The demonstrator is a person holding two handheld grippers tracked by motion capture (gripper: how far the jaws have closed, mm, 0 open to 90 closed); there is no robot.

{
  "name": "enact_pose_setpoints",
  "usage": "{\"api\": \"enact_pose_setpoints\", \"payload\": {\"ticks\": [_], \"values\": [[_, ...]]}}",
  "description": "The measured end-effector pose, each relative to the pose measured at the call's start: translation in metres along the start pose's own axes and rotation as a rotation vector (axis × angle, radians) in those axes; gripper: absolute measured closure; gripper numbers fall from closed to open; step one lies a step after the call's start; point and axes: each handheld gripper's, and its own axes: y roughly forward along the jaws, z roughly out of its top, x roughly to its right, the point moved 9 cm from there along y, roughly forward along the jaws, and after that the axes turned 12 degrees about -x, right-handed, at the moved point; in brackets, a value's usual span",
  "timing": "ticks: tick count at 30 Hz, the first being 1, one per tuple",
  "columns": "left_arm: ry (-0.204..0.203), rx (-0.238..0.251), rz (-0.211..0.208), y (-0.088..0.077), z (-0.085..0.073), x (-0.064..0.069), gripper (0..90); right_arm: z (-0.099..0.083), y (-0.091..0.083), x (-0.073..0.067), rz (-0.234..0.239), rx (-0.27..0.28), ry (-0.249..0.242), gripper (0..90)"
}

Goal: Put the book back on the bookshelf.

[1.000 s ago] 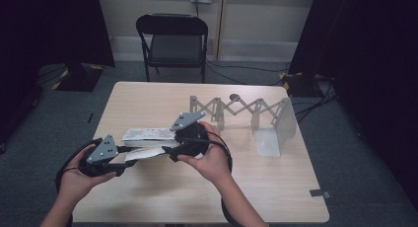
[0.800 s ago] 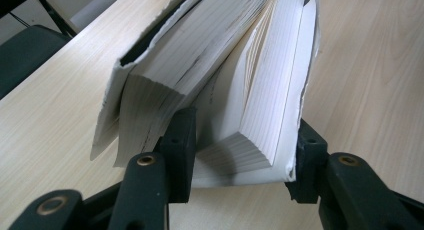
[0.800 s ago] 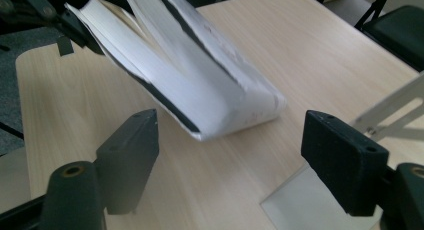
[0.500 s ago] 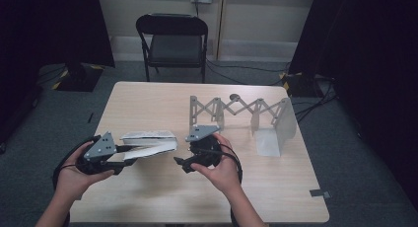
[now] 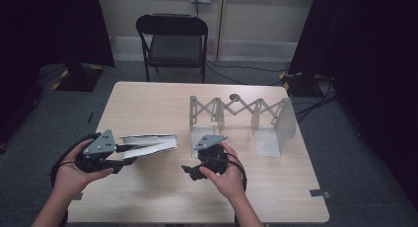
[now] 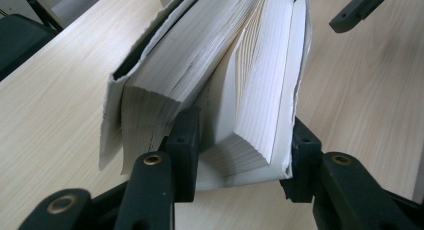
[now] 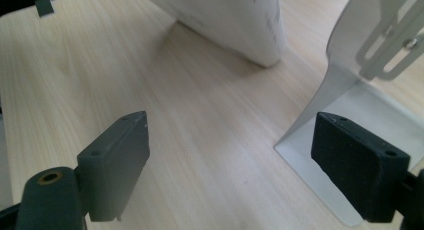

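Since earlier frame: right gripper has let go of the book and dropped back toward the person; its fingers have just been opening and stand wide, nothing between them. Left gripper fingers clamp only part of the page block near one corner; remaining pages fan loose beside them. Book sits low over the tabletop, left of the expanding metal rack. Assessment: thick paperback, fairly heavy, floppy, covers worn; pages prob. slip. Take hold across full thickness near spine.
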Motion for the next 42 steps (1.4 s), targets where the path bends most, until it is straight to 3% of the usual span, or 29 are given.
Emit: {"api": "enact_pose_setpoints", "payload": {"ticks": [3, 21, 42], "values": [[0.008, -0.016, -0.005, -0.002, 0.0, 0.0, 58.5, -0.011, 0.006, 0.003, 0.006, -0.004, 0.025, 15.3], [0.041, -0.079, -0.005, -0.002, 0.005, -0.001, 59.9, -0.048, 0.015, 0.012, 0.0, -0.022, 0.073, 15.4], [0.098, -0.2, 0.023, -0.007, 0.012, -0.01, 63.7, -0.065, 0.017, 0.017, -0.018, -0.046, 0.095, 15.9]]}}
